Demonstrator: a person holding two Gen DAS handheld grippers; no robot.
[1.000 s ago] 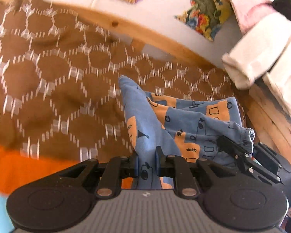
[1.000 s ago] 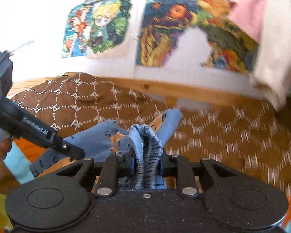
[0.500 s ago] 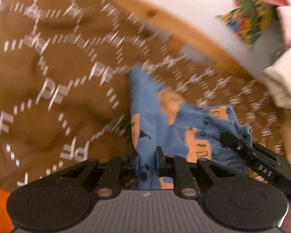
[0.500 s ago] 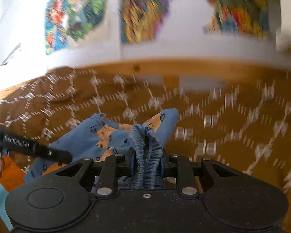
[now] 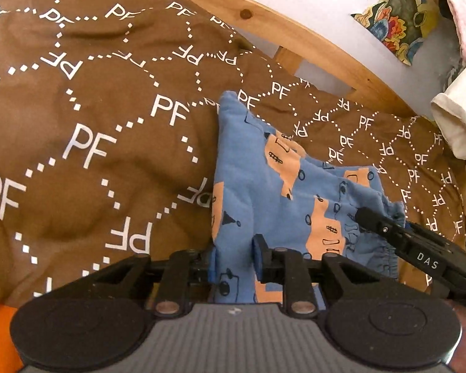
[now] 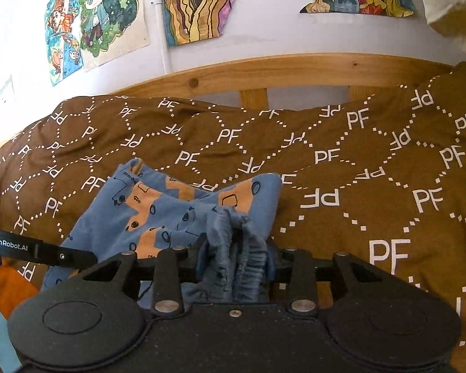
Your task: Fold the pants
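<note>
The left gripper point(image 5: 233, 261) has its jaws opening, with a flat fold of the blue pants point(image 5: 264, 186) lying between them; the cloth fills most of the gap, and whether the pads still press on it I cannot tell. The right gripper point(image 6: 236, 258) also has its jaws opening, and the bunched, gathered waistband point(image 6: 233, 233) stands between them, loosened into ruffles, touching the left pad while a small gap shows at the right one.

The pants, blue with orange blocks and dark line drawings, lie folded over on a brown bedspread point(image 5: 93, 108) printed with white "PF" letters and dotted hexagons. In the left wrist view the long axis runs from the left gripper up and away toward the wooden bed rail point(image 5: 295, 34), ending in a rounded corner that points at the rail; the wider part spreads to the right, where the gathered waistband edge sits at the tip of the right gripper point(image 5: 388, 227). In the right wrist view the garment spreads leftward from the waistband, with the tip of the left gripper point(image 6: 62, 256) at its near left edge.

Beyond the rail is a pale wall with coloured drawings point(image 6: 198, 3). A cream cloth point(image 5: 456, 124) hangs at the right edge.
</note>
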